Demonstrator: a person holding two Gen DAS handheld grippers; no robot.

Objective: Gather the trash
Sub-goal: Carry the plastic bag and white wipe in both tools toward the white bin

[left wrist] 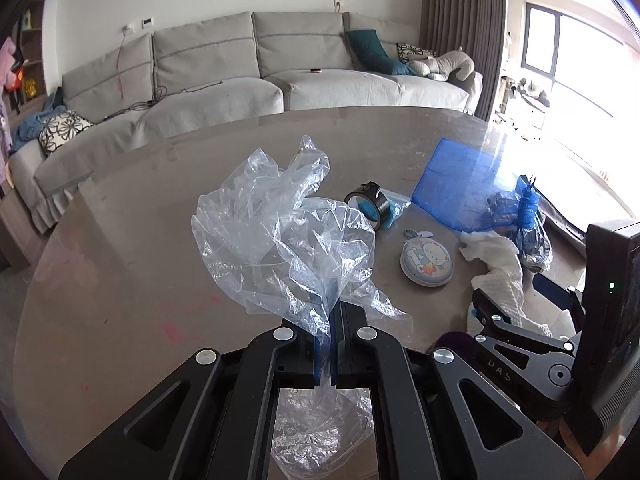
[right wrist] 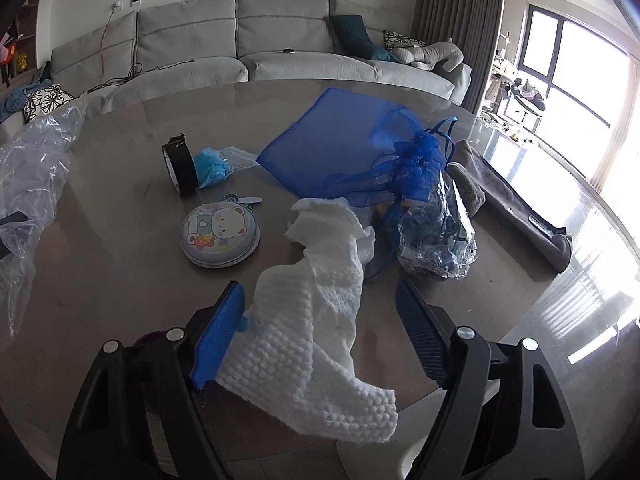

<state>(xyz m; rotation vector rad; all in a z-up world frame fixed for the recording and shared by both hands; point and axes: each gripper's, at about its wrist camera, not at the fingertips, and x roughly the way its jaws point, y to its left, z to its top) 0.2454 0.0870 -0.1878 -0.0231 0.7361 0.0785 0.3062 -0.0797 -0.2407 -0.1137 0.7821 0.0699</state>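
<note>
Non-trash stuff we can see around the round table

On the round grey-brown table [right wrist: 120, 280] we've got a round pale-blue tin with a cartoon bear on its lid [right wrist: 220, 236], a black tape roll standing on edge [right wrist: 180, 168] just behind it, and a folded grey cloth [right wrist: 520, 208] along the right rim. Behind that we see a long light-grey sectional sofa [left wrist: 280, 80] with a teal cushion [left wrist: 368, 50] and a grey plush toy [left wrist: 444, 64].
</note>
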